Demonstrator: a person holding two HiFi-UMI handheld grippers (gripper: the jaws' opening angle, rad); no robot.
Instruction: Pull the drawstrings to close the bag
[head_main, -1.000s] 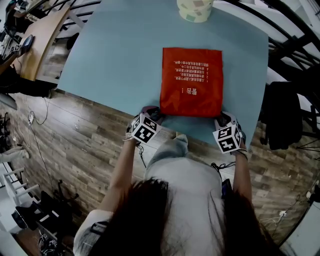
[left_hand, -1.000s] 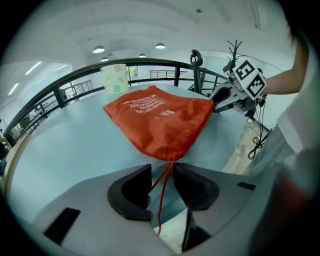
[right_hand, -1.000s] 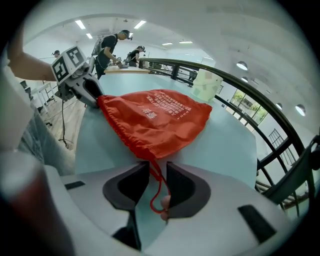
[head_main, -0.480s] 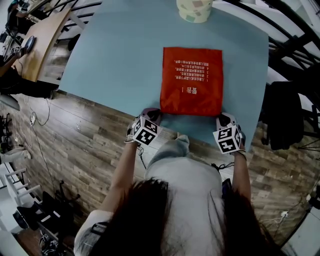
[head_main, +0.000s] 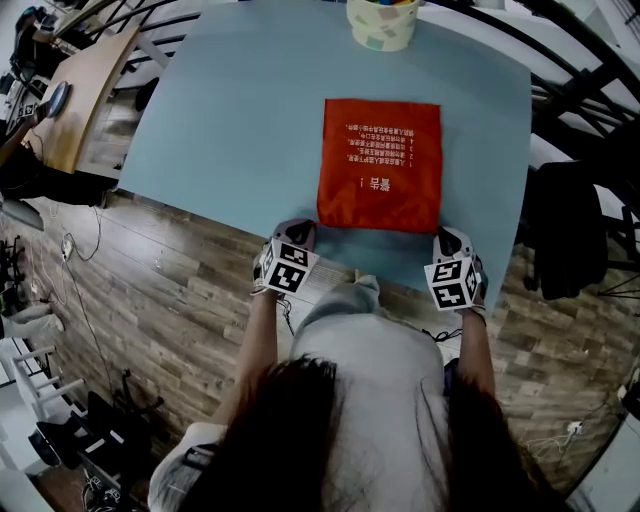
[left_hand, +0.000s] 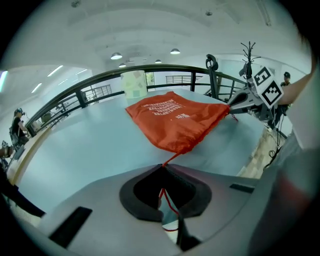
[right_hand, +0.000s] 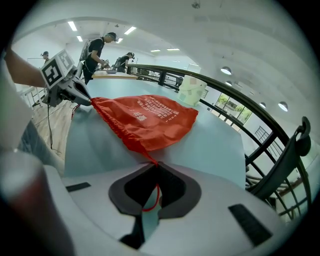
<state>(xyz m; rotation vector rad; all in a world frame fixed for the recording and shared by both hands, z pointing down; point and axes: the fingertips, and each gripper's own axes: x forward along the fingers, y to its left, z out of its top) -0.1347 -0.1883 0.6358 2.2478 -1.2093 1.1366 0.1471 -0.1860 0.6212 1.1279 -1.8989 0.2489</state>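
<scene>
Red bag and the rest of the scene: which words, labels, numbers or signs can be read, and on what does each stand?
"警告": large white print on the red bag, upside down in the head view.
Smaller white lines beside it on the bag: too small to read.
Marker cubes: black-and-white square codes only, no words.
Cup: coloured patches, no legible text.
</scene>
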